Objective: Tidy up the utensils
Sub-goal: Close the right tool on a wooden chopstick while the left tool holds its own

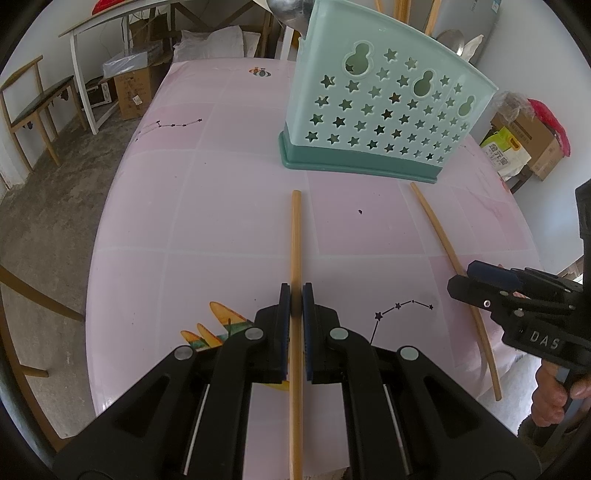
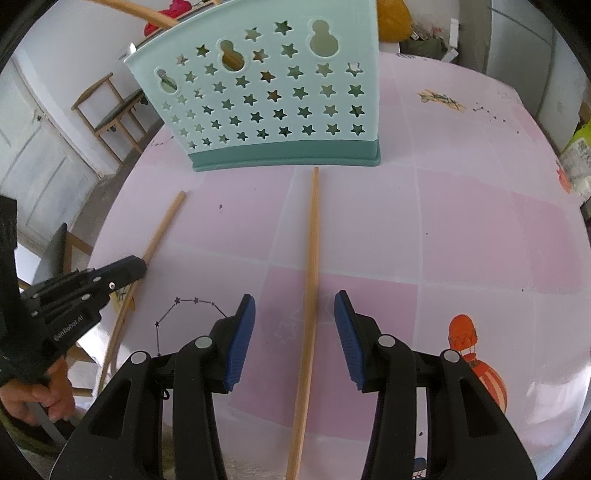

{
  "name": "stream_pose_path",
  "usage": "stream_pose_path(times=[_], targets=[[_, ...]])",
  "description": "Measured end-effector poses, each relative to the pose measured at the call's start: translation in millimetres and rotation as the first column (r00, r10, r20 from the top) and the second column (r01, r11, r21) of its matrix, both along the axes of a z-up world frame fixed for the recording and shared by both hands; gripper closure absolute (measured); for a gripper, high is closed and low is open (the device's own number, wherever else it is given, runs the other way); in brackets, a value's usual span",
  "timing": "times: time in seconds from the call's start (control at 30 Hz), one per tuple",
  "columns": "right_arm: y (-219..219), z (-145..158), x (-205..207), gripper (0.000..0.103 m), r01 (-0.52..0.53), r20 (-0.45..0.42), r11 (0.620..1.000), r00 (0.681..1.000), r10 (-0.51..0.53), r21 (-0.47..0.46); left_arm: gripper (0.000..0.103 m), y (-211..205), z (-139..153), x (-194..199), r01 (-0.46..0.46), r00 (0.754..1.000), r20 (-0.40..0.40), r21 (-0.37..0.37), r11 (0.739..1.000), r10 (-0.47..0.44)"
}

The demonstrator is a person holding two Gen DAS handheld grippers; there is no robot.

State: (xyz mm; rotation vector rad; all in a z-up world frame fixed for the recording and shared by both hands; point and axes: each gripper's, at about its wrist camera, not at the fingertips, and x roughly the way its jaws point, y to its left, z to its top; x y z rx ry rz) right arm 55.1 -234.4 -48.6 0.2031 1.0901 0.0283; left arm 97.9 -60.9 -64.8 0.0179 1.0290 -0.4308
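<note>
Two wooden chopsticks lie on the pink table in front of a mint-green utensil holder (image 1: 373,110) with star cutouts, which also shows in the right wrist view (image 2: 269,96). My left gripper (image 1: 296,295) is shut on the left chopstick (image 1: 295,236), which runs straight between its blue pads. The same gripper (image 2: 136,267) and chopstick (image 2: 162,229) show at the left of the right wrist view. My right gripper (image 2: 294,310) is open, its jaws either side of the right chopstick (image 2: 312,240) lying on the table. That chopstick (image 1: 439,229) and gripper (image 1: 461,280) show at the right of the left wrist view.
The holder has chopsticks and metal spoons (image 1: 291,11) standing in it. The pink table (image 1: 221,206) has printed drawings. Wooden chairs (image 1: 33,107), cardboard boxes (image 1: 133,88) and a white desk stand around the table on a concrete floor.
</note>
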Motion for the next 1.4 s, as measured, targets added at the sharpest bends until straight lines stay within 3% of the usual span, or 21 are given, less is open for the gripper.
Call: stream_pose_path(times=[0.47,1.13,1.4], targets=[[17,-1,-8,0.076,-0.032,0.02,0.99,0.999,0.035,-0.139,0.098,-3,1,0,-0.008,1.0,0.003,0.018,1.0,0.008],[19,-1,-7,0.079,-0.037,0.005,0.99,0.999,0.038,-0.139,0.098,1,0,1,-0.005,1.0,-0.004,-0.007,1.0,0.004],[21,0,-7,0.09,-0.039,0.004,0.991,0.999,0.04,-0.124,0.098,1,-1,1,-0.004,1.0,-0.004,-0.01,1.0,0.004]])
